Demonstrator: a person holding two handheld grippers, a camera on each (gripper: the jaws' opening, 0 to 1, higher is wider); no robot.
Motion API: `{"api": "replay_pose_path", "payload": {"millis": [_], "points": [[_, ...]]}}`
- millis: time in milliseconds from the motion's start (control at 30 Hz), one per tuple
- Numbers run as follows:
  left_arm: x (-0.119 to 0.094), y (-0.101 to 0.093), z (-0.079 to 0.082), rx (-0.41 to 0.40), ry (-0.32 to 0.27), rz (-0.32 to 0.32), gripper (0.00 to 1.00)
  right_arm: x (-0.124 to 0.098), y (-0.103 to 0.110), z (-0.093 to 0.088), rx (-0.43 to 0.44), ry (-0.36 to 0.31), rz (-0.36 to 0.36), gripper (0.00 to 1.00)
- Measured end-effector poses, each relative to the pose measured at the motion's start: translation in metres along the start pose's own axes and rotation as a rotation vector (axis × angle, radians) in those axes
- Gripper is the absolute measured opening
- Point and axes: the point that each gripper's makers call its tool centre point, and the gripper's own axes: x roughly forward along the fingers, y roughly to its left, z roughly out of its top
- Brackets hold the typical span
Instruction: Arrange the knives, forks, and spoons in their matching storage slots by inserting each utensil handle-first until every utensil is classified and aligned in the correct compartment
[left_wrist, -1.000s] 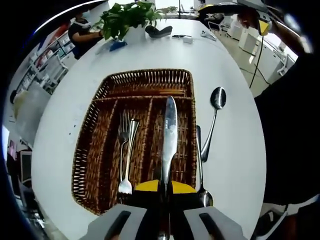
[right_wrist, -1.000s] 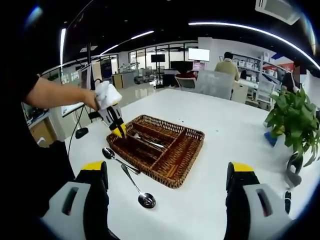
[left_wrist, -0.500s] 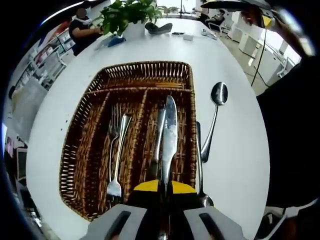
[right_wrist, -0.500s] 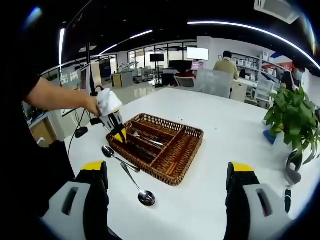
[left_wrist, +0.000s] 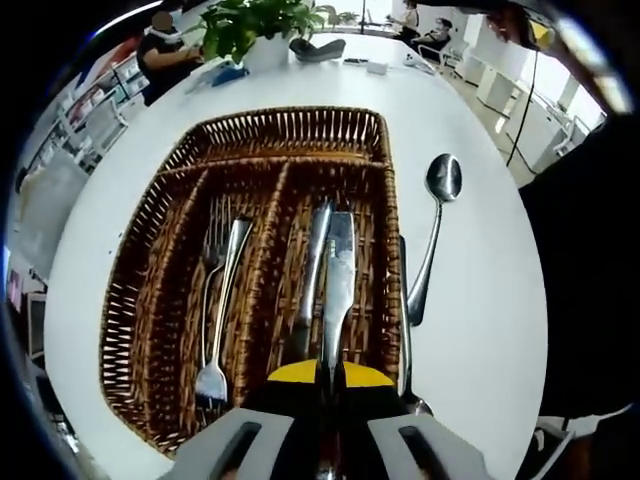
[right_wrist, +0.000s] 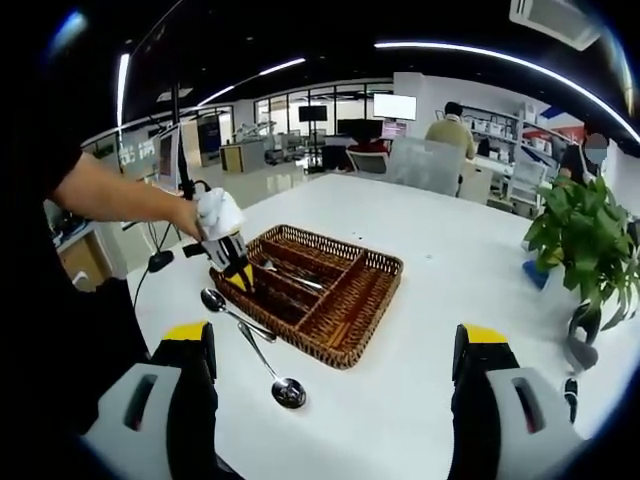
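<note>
On the bench: a white bench (left_wrist: 470, 330) carries a brown wicker tray (left_wrist: 150, 250) with long slots and one cross slot at its far end.
Left gripper: the left gripper (left_wrist: 322, 378) has its jaws closed on the handle of a knife (left_wrist: 338, 275), whose blade points away over the tray's right-hand slot; in the right gripper view it hangs at the tray's near left corner, held by a gloved hand (right_wrist: 215, 212).
Second knife: another knife (left_wrist: 310, 270) lies in that same slot, just left of the held one.
Forks: two forks (left_wrist: 218, 290) lie side by side in a slot further left, one with tines far, one with tines near.
Spoons: a spoon (left_wrist: 432, 225) lies on the bench right of the tray, bowl far; a second spoon (left_wrist: 405, 330) lies just beside the tray's right wall, bowl near.
Right gripper: the right gripper (right_wrist: 335, 385) is held above the bench, well apart from the tray, jaws wide apart and holding nothing.
Far end: a potted plant (left_wrist: 255, 25) stands at the bench's far edge.
</note>
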Motion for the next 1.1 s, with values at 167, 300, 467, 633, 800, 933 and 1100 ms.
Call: {"api": "replay_pose_path", "payload": {"millis": [167,300,467,633,800,933,1100], "points": [[0.004,0.0,-0.002,0.002,0.005,-0.003,0.03,-0.001,0.001,0.001,-0.005,-0.001,-0.002,1.0],[0.01,-0.002,-0.007,-0.002,0.018,-0.008,0.04,-0.003,0.0,0.002,-0.008,-0.002,-0.006,1.0],[0.016,-0.002,-0.01,0.003,0.025,0.005,0.04,-0.005,0.0,0.002,-0.006,-0.002,-0.011,1.0],[0.015,-0.002,-0.009,0.007,0.016,0.001,0.05,-0.005,0.001,0.0,-0.006,-0.001,-0.011,1.0],[0.015,-0.001,-0.009,0.009,0.01,0.007,0.07,-0.004,0.005,0.002,-0.007,-0.004,-0.006,1.0],[0.013,0.004,-0.01,-0.02,0.004,0.035,0.1,-0.004,0.006,0.003,-0.012,-0.004,-0.003,1.0],[-0.011,0.011,0.002,-0.055,-0.081,0.065,0.13,-0.003,0.008,0.005,-0.016,-0.007,0.001,1.0]]}}
